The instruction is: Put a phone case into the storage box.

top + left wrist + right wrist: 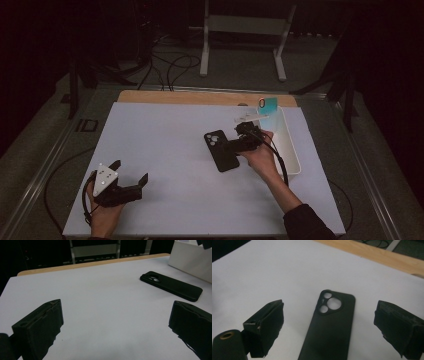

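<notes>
High view shows a flat black phone case with round camera cut-outs (221,150) lying on the white table sheet (165,150), right of centre, just left of a long white plastic tray (292,150). The right gripper (235,146) sits at the case's right edge, and in the right gripper view its jaws stand wide apart on either side of the case (332,325), holding nothing. The left gripper (131,174) rests near the table's near left corner, well apart from the case, jaws spread and empty. A teal card (269,104) stands at the tray's far end.
</notes>
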### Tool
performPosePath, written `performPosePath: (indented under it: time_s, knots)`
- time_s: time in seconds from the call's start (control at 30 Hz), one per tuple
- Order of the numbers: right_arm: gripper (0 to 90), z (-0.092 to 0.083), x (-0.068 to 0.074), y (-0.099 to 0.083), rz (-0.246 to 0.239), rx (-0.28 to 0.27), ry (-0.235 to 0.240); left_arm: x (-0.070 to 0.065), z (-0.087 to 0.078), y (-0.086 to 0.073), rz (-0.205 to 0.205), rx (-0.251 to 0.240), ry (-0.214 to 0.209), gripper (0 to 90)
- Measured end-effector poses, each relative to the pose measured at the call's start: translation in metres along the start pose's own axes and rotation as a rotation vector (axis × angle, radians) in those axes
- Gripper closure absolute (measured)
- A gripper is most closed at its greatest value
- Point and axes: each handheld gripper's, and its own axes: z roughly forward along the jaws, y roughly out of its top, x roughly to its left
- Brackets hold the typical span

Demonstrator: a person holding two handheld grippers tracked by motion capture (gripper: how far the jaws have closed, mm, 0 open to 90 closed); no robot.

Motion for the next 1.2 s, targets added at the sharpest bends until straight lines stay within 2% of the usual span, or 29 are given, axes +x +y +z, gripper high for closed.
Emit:
performPosePath:
  time_s: [0.57, 0.7, 1.0, 1.2]
  knots:
    - [9.2, 0.029, 0.014, -0.021, 0.009, 0.110, 0.007, 0.000, 0.000, 0.000, -0.002, -0.002, 0.000, 0.0]
    - [9.2, 0.036, 0.015, -0.026, 0.007, 0.152, -0.014, 0.000, 0.000, 0.000, -0.001, -0.002, -0.001, 0.0]
    - [9.2, 0.051, 0.017, -0.032, 0.011, 0.244, -0.025, 0.000, 0.000, 0.000, -0.002, -0.001, -0.003, 0.0]
    - [9.2, 0.059, 0.018, -0.036, 0.011, 0.282, -0.035, 0.000, 0.000, 0.000, -0.003, -0.001, -0.001, 0.0]
